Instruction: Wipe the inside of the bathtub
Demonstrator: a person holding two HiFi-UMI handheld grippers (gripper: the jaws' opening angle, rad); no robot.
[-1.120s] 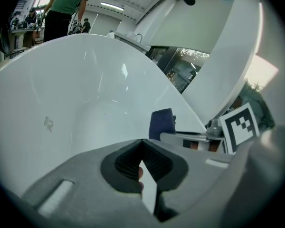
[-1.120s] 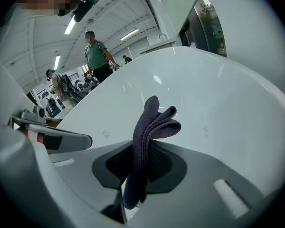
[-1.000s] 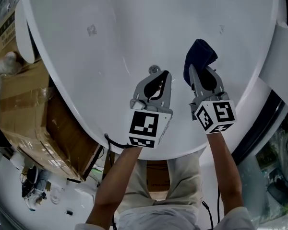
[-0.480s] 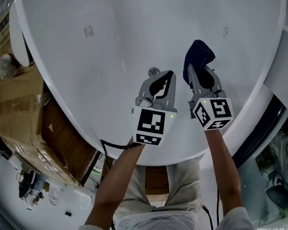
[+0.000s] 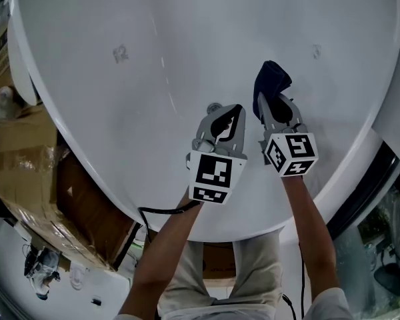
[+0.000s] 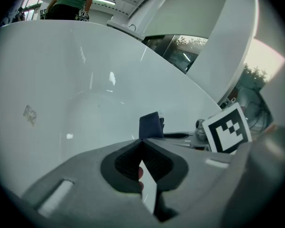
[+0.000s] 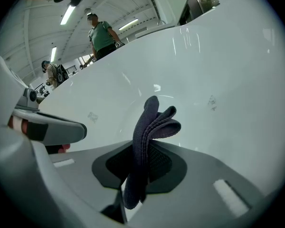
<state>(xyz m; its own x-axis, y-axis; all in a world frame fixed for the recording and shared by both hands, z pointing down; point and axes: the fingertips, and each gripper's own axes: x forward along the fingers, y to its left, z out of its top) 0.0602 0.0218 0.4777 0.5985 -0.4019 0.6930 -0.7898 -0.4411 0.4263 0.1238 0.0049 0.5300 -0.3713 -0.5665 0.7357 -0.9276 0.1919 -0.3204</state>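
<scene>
Clamping dark cloth (image 5: pixel 272 77) inside bathtub (image 5: pixel 187 32), right gripper (image 5: pixel 272 105); left gripper (image 5: pixel 235 109) apparently closed.

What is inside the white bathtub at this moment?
Inside the bathtub: the right gripper clamping a dark cloth, and the shut, empty left gripper, which partly covers a small metal fitting.

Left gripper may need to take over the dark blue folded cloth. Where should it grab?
Probably the free end of the dark blue folded cloth, beyond the right gripper, approached from the side of the left gripper; its folds stick out bunched past the clamped jaws.
</scene>
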